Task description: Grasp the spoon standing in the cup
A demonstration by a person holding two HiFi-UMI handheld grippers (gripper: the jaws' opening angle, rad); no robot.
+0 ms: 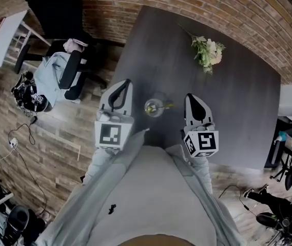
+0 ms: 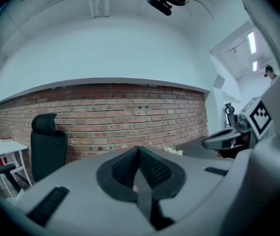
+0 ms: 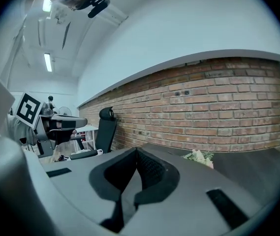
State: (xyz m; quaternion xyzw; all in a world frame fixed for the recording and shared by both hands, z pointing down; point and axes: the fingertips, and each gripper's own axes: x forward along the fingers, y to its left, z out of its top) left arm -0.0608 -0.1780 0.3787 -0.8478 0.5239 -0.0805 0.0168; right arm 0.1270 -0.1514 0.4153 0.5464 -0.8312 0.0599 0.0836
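Left gripper (image 1: 127,82): we hold it just left of the cup. Its fingers (image 2: 155,169) are clenched tip to tip with nothing between them.
Right gripper (image 1: 189,96): it sits just right of the cup. Its fingers (image 3: 150,168) are also pressed together and empty.
Cup (image 1: 154,108): a clear glass on the dark tabletop (image 1: 238,111), in the gap between the two pairs of fingers and near the tabletop's near edge.
Spoon (image 1: 165,106): it stands in the cup, and its handle seems to tip toward the right fingers. That side likely offers the easier reach.
Aim: both gripper views look out level at the brick wall (image 2: 120,112), and neither shows the cup. We judge the fingers flank the cup and are not pointed at it.
Why shut: we read this as a ready pose. Neither gripper is committed to a grasp yet.
Next need: one pair of fingers must part, turn inward and straddle the handle above the rim.
Risk: the glass looks light, so a sideways nudge could tip it.
Flowers (image 1: 208,51): they lie well ahead of the right fingers and clear of the work.
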